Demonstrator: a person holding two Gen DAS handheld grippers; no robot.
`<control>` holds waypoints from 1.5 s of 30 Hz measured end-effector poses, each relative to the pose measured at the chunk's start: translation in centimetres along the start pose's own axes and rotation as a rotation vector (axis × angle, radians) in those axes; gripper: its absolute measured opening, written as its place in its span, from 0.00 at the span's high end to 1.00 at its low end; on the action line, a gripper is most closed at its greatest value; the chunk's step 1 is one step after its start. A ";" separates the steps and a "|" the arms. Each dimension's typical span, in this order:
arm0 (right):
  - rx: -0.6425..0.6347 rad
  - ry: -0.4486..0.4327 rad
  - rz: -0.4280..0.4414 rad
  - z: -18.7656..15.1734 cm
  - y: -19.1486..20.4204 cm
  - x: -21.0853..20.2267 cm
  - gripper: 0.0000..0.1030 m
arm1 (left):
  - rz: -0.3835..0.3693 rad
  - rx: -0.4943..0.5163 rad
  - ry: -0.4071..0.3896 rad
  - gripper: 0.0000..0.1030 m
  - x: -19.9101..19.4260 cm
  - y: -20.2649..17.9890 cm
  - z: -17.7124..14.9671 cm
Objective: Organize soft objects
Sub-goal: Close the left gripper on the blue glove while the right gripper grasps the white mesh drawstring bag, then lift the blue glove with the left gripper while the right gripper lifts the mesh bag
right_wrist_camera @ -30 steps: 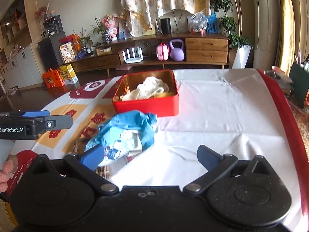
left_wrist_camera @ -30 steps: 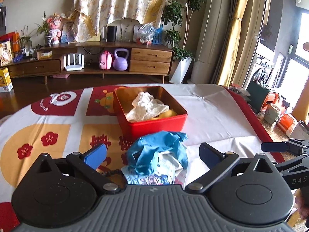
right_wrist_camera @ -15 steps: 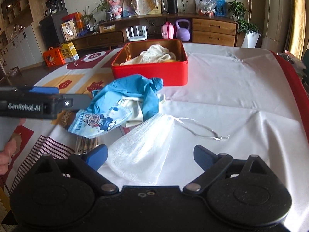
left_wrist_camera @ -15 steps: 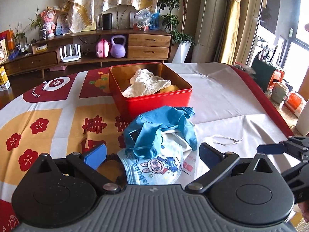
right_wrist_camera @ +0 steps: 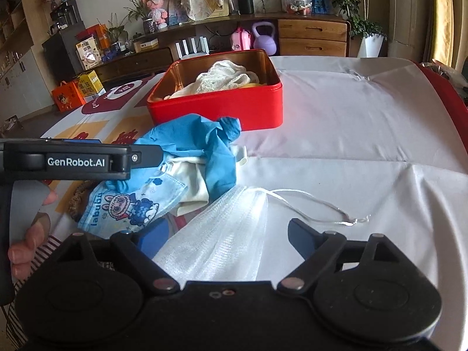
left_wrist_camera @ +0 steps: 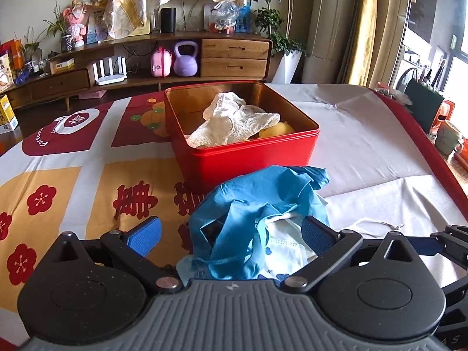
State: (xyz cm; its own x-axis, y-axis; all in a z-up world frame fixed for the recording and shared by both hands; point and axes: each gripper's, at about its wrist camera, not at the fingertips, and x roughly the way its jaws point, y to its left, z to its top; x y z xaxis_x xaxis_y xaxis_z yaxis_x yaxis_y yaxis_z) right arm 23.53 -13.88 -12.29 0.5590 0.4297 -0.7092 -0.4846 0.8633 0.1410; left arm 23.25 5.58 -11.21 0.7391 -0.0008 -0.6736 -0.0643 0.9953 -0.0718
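Jaws on both grippers gape, holding nothing: left gripper point(left_wrist_camera: 231, 235) straddles the glove point(left_wrist_camera: 257, 204) before the tin point(left_wrist_camera: 248, 158). Right gripper point(right_wrist_camera: 226, 238), its jaws just narrowing, straddles the mesh bag point(right_wrist_camera: 231, 237); next, each must close.

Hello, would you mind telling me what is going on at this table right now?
A person holds a gripper in each hand, sorting soft things into the red tin, which already holds a white cloth. The left gripper is open around the blue glove. The right gripper, jaws just narrowed but open, straddles the white mesh bag. Neither grips anything yet.
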 end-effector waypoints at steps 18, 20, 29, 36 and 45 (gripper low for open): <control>0.025 0.037 -0.012 -0.6 0.0 1.5 0.59 | -0.037 -0.063 0.043 0.52 3.4 0.9 1.2; 0.030 0.033 -0.015 -0.7 -0.2 1.4 0.64 | -0.044 -0.066 0.045 0.58 3.4 1.0 1.2; 0.043 0.012 -0.025 -1.1 -0.9 0.4 0.79 | -0.039 -0.041 0.034 0.73 2.6 0.7 1.3; 0.057 -0.009 -0.026 -1.6 -1.5 -1.0 0.88 | -0.088 -0.051 0.000 0.91 0.5 1.1 2.0; 0.047 -0.056 -0.010 -1.4 -1.6 -3.4 0.93 | -0.125 -0.018 -0.039 0.95 -2.2 0.4 2.6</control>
State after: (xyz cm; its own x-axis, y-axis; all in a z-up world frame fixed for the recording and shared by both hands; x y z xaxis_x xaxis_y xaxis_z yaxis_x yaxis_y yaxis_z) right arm 21.40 -17.11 -11.08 0.6007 0.4343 -0.6712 -0.4478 0.8783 0.1676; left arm 23.32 6.20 -7.87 0.7675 -0.1212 -0.6295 0.0188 0.9858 -0.1668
